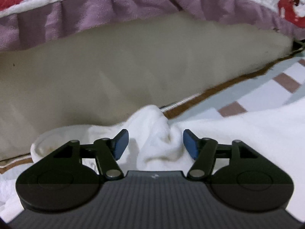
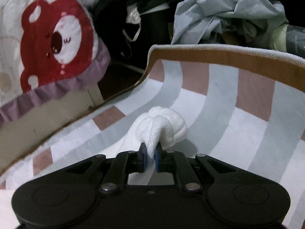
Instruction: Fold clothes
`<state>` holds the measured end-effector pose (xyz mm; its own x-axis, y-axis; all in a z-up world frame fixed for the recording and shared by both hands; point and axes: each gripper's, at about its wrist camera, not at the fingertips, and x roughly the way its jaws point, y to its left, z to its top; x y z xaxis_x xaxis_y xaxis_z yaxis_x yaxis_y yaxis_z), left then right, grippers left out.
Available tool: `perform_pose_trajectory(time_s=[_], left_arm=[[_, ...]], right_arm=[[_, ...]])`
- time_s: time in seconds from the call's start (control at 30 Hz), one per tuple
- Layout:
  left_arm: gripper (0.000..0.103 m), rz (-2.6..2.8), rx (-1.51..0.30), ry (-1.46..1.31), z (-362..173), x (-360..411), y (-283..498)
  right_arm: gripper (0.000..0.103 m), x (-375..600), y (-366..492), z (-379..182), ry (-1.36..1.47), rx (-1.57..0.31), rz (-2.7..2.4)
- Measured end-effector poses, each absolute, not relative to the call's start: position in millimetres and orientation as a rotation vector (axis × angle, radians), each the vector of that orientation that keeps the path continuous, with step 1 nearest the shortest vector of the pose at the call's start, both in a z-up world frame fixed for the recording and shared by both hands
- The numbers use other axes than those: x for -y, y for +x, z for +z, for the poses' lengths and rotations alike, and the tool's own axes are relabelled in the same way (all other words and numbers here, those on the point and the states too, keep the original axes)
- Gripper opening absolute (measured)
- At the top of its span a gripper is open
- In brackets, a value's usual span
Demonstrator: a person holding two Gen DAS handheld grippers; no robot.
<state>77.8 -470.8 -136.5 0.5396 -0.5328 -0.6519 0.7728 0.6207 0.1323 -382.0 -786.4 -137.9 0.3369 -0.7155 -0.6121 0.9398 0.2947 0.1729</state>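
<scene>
pinching white garment (image 2: pixel 162 127), right hand-held gripper (image 2: pixel 150 157); left hand-held gripper (image 1: pixel 155 144) agape over it; clothes pile (image 2: pixel 219 9) beyond.

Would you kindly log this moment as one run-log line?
left gripper: open, astride white garment | right gripper: shut on white garment | surface: checked mat

Checked rug (image 2: pixel 225 103) with brown border, bear-print quilt (image 2: pixel 55 43), heaped laundry (image 2: pixel 228 9) behind
</scene>
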Motion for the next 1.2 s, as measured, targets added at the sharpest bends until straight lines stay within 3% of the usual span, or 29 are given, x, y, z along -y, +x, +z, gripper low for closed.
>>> perform_pose_trajectory(time_s=[0.43,0.53,0.6,0.73,0.83,0.93,1.2], left_arm=[[0.064,-0.643,-0.949,0.200,-127.3,337.0,95.1],[0.076,-0.603,-0.972,0.108,-114.5,275.5,89.0],[0.077,-0.584,-0.982,0.056,-104.3,233.3,81.1],[0.077,-0.545,-0.999,-0.047,-83.9,148.8,65.2],[0.090,-0.509,-1.013,-0.144,-80.9,91.3,52.6],[0.091,-0.461,-1.028,-0.267,-98.4,45.6,40.1],[0.090,-0.551,-1.020,-0.320,-137.3,52.7,57.9]], right_arm=[[0.010,730.8,-309.7,-81.9,0.599,-0.396,-0.979],[0.011,701.0,-285.8,-72.0,0.872,-0.211,-0.764],[0.011,673.6,-256.5,-66.0,0.976,-0.163,-0.598],[0.011,601.9,-188.4,-42.5,0.935,-0.166,-0.310],[0.011,541.8,-149.4,-36.9,0.932,-0.167,-0.123],[0.011,485.4,-116.1,-42.1,0.901,-0.256,0.018],[0.015,388.3,-63.1,-99.5,0.561,-0.611,0.086]])
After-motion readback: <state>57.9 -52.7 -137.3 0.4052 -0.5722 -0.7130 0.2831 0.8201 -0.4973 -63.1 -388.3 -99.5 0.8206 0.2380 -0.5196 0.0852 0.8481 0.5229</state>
